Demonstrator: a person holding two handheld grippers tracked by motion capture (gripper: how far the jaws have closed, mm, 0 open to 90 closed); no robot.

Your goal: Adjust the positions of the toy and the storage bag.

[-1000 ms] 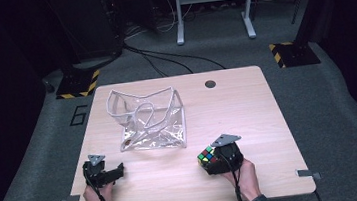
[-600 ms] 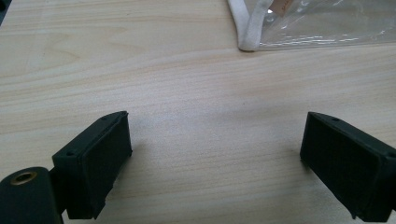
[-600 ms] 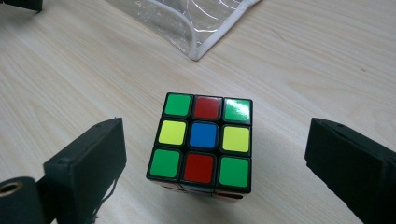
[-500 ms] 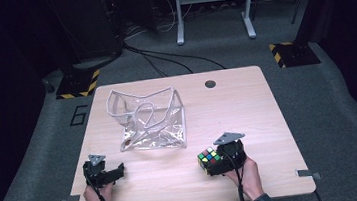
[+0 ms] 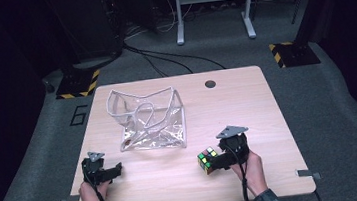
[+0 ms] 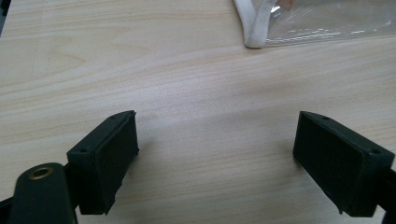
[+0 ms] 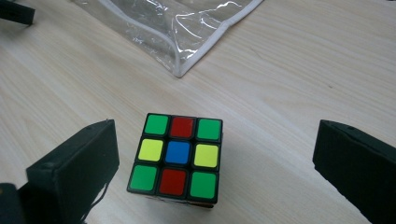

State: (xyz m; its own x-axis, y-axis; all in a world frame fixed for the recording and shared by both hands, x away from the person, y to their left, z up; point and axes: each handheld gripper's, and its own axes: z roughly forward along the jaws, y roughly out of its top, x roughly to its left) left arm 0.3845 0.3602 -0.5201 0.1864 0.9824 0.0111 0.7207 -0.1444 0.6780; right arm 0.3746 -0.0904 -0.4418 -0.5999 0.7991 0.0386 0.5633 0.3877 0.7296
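A light wooden table (image 5: 247,103) carries a clear plastic pouch (image 5: 151,118) at its left-centre. Near the front edge, the right gripper (image 5: 216,161) stands spread wide around a Rubik's cube (image 7: 179,155), gripping nothing. The left gripper (image 5: 116,169) is released over bare wood.

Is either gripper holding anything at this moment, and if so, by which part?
Nothing is held. The right gripper is open, its jaws either side of the puzzle cube, which sits on the table. The left gripper is open over bare wood.
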